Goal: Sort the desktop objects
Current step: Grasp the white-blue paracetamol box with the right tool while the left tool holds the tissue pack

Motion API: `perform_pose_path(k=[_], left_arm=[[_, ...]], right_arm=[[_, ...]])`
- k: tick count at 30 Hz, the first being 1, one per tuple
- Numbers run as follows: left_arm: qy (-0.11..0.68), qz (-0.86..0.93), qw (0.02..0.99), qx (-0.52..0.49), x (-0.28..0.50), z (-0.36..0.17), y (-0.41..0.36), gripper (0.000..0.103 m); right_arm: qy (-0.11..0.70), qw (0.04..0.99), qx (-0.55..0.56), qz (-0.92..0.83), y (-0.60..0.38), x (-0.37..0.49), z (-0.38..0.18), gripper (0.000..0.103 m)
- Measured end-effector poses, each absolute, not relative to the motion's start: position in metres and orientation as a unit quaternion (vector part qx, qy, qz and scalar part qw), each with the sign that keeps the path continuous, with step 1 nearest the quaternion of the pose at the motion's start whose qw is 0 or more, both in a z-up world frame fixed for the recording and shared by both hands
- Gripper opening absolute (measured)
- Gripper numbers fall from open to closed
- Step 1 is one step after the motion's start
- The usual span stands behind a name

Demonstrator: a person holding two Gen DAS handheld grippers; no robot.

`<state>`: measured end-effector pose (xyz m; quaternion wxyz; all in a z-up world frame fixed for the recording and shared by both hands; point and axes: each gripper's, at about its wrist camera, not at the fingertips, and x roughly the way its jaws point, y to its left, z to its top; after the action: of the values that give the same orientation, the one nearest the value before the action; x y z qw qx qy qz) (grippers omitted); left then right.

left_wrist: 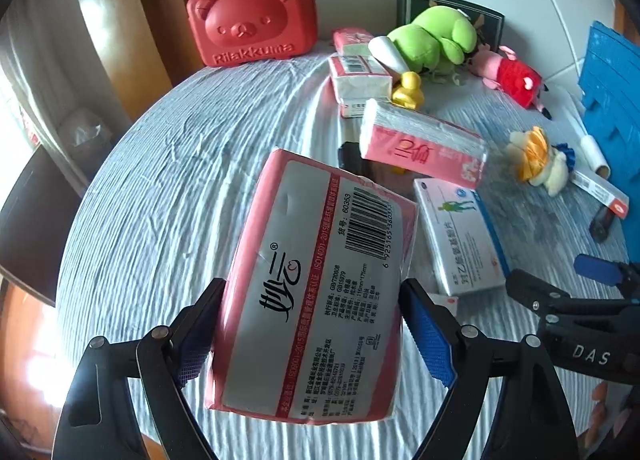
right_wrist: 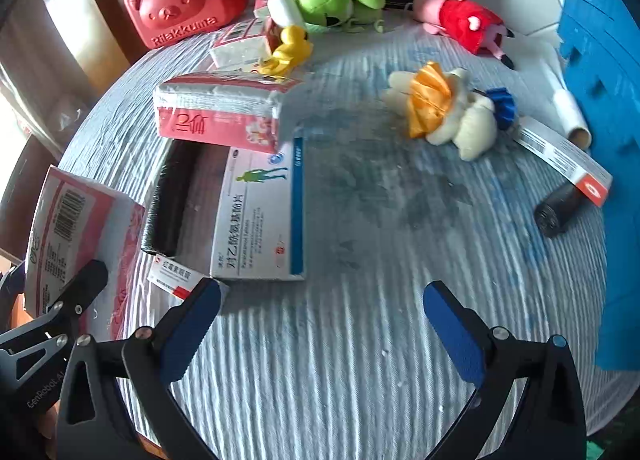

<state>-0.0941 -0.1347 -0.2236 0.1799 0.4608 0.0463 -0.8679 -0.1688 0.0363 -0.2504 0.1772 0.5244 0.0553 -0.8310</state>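
Covering the table, a cloth (left_wrist: pixel 168 188) bears scattered goods, above which the left gripper (left_wrist: pixel 312 324) clamps a tissue pack (left_wrist: pixel 316 280) by its long sides, light, soft, likely slippery, while the right gripper (right_wrist: pixel 320 324) gapes wide, empty.

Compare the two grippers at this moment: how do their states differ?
The left gripper is shut on a pink tissue pack, held off the tablecloth; the right gripper is open and holds nothing. The left one sits at the table's left side, the right one nearer the middle. Both have blue pads.
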Motion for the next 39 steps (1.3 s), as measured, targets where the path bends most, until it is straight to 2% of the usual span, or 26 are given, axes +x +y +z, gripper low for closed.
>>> perform_pose_path(k=[3, 5, 8, 18, 23, 34, 39], left_arm=[[0.058, -0.862, 0.202, 0.461, -0.099, -0.228, -0.151, 0.086], [0.067, -0.858, 0.208, 0.465, -0.103, -0.231, -0.162, 0.086], [0.068, -0.854, 0.207, 0.473, -0.113, -0.237, -0.176, 0.086], [0.07, -0.848, 0.181, 0.493, -0.143, -0.259, -0.196, 0.086], [0.072, -0.851, 0.17, 0.491, -0.144, -0.254, -0.196, 0.086], [0.059, -0.875, 0.138, 0.461, -0.129, -0.208, -0.18, 0.086], [0.062, -0.867, 0.131, 0.477, -0.116, -0.212, -0.172, 0.086]], right_arm=[[0.068, 0.2, 0.526, -0.824, 0.017, -0.179, -0.257, 0.101], [0.075, 0.212, 0.531, -0.817, 0.005, -0.186, -0.263, 0.086], [0.082, 0.214, 0.537, -0.812, -0.011, -0.197, -0.271, 0.076], [0.089, 0.184, 0.557, -0.805, -0.041, -0.227, -0.297, 0.078], [0.108, 0.168, 0.554, -0.808, -0.044, -0.225, -0.298, 0.074], [0.089, 0.145, 0.527, -0.832, -0.018, -0.192, -0.245, 0.072], [0.1, 0.13, 0.56, -0.812, -0.006, -0.181, -0.255, 0.073]])
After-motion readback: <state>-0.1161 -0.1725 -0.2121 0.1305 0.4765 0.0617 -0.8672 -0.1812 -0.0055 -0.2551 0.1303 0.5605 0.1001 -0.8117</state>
